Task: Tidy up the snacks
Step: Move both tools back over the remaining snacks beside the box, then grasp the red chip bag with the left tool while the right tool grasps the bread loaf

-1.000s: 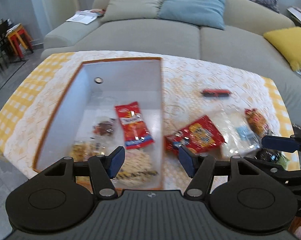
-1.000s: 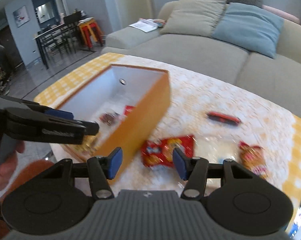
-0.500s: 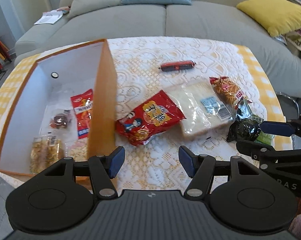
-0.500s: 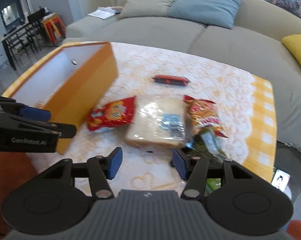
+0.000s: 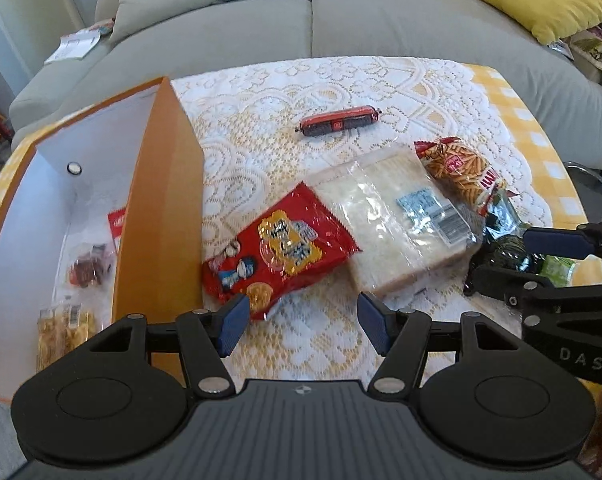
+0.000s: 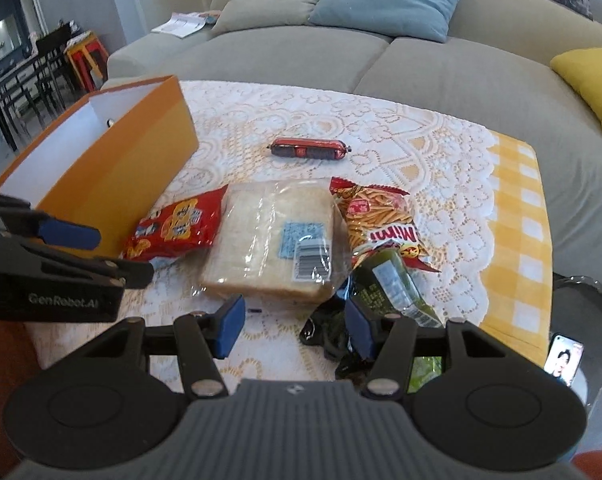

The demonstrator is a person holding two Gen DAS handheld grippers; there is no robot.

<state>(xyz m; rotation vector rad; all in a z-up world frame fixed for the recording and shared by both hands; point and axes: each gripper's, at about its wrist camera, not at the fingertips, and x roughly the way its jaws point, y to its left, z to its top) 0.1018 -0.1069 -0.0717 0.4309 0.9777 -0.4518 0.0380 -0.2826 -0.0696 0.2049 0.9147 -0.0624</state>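
With both the left gripper and the right gripper open and empty above the snacks beside the orange box, clamping the soft bread pack risks crushing it.

Snack stock, counted

On the bench: one orange box; one red cracker bag; one wrapped bread loaf; one stick-snack bag; one sausage; one green packet; in the box, four packets visible.
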